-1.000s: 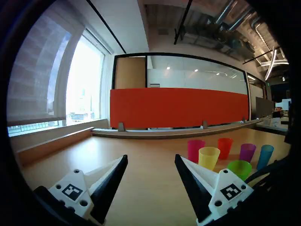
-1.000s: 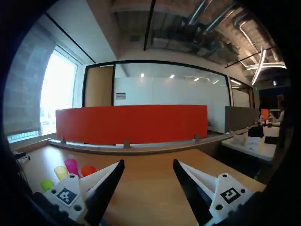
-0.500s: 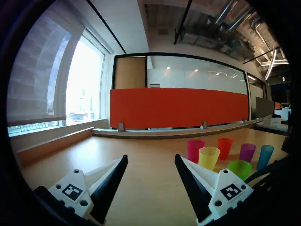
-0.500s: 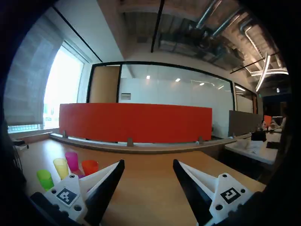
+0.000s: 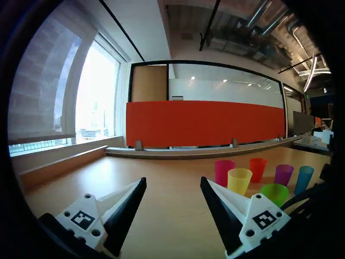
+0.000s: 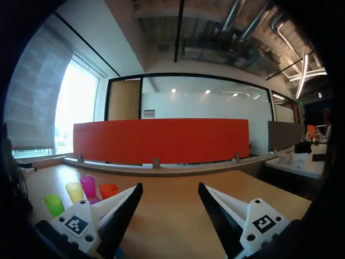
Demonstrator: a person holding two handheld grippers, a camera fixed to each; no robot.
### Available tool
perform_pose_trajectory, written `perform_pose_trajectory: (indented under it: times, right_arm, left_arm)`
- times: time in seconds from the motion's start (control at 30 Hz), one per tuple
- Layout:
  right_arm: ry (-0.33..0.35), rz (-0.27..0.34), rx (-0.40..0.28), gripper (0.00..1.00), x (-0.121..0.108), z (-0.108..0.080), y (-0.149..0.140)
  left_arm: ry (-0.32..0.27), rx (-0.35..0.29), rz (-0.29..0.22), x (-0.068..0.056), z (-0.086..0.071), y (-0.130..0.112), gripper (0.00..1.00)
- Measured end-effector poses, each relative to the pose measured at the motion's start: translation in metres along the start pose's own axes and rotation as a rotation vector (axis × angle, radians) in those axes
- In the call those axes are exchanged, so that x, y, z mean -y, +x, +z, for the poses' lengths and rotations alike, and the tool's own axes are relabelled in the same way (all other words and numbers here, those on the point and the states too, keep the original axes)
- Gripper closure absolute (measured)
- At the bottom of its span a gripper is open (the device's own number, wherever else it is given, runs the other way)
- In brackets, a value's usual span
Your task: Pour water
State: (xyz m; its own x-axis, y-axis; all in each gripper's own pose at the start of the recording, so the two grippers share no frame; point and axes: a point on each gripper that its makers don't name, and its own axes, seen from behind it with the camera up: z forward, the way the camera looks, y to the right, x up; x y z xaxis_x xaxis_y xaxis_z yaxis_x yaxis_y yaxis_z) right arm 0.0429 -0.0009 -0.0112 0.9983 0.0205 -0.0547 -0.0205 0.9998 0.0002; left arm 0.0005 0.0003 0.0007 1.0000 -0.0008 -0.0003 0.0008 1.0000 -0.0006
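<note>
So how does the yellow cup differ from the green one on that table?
The yellow cup is yellow, the green cup lime green. In the left gripper view the green cup stands nearer the camera, its lower part hidden behind a finger of the left gripper; the yellow cup shows more of its side. Both stand upright, mouth up, on the wooden table, untouched.

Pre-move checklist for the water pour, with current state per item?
1. Left tool open and empty: ok.
2. Right tool open and empty: ok.
3. Six cups upright on the table: ok.
4. A cup lined up between either tool's fingers: not ok, they stand off to the side in both views.
5. Water in any cup: cannot tell.
</note>
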Motion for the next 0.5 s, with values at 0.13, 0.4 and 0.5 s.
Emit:
perform_pose_trajectory:
  times: [0.13,0.4,0.5]
  right_arm:
    - [0.009,0.016,-0.002,0.00,0.001,0.001,-0.007]
    - [-0.006,0.024,0.013,0.00,-0.006,0.002,-0.021]
    - [-0.006,0.017,0.020,0.00,-0.008,0.002,-0.027]
  left_arm:
    - [0.000,0.000,0.000,0.000,0.000,0.000,0.07]
    - [0.000,0.000,0.000,0.000,0.000,0.000,0.08]
    - [0.000,0.000,0.000,0.000,0.000,0.000,0.08]
